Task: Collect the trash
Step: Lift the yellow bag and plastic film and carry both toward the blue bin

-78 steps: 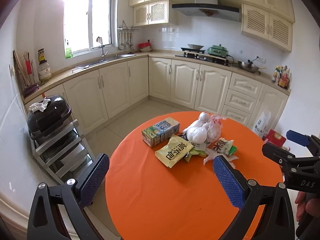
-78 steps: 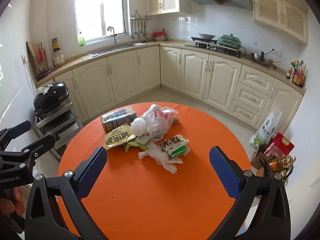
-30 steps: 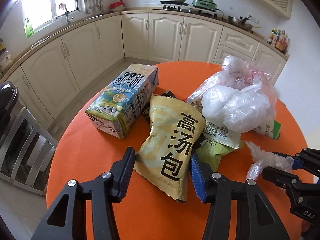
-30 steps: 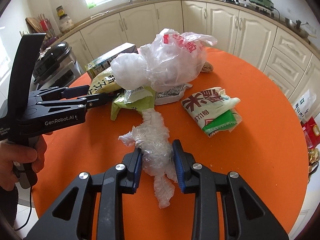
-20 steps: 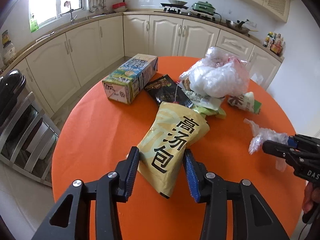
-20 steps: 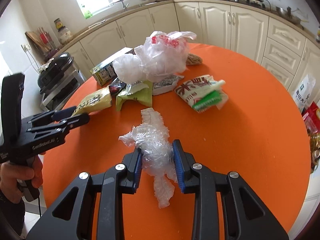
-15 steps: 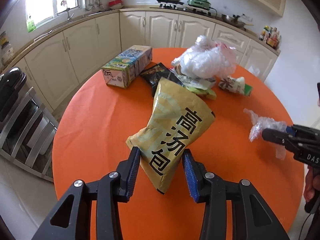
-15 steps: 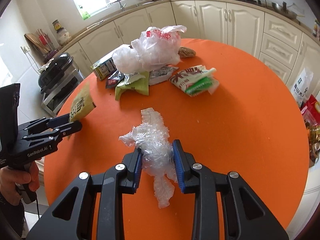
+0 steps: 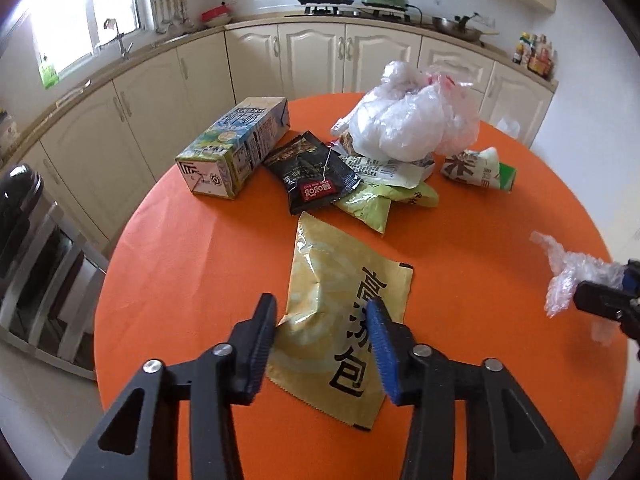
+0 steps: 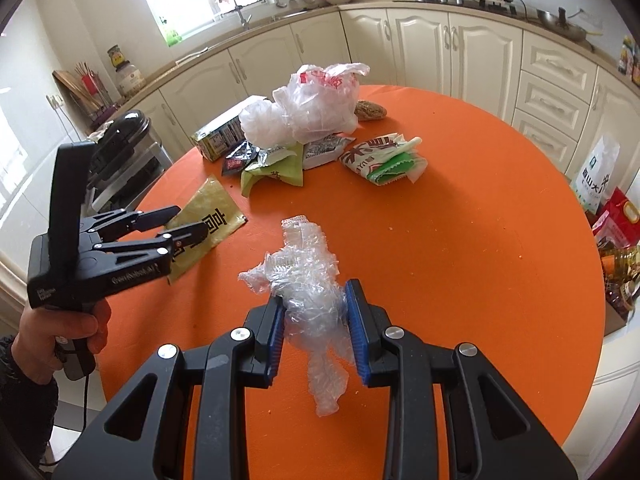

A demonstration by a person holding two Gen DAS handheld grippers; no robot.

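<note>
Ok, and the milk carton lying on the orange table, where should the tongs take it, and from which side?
Probably across its two long side faces, near the middle, coming down from above. The milk carton lies flat on its side on the orange table, and its left side is clear. A black sachet lies close along its right side, so that finger has little room. Its folded end would likely slip.

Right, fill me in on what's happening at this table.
A person is clearing trash off the orange table with two hand-held grippers. The right gripper is shut on a crumpled wad of clear plastic wrap. The left gripper has just been closing on a yellow soup packet, which sits between its jaws. A milk carton, plastic bags and other wrappers are not yet collected.
</note>
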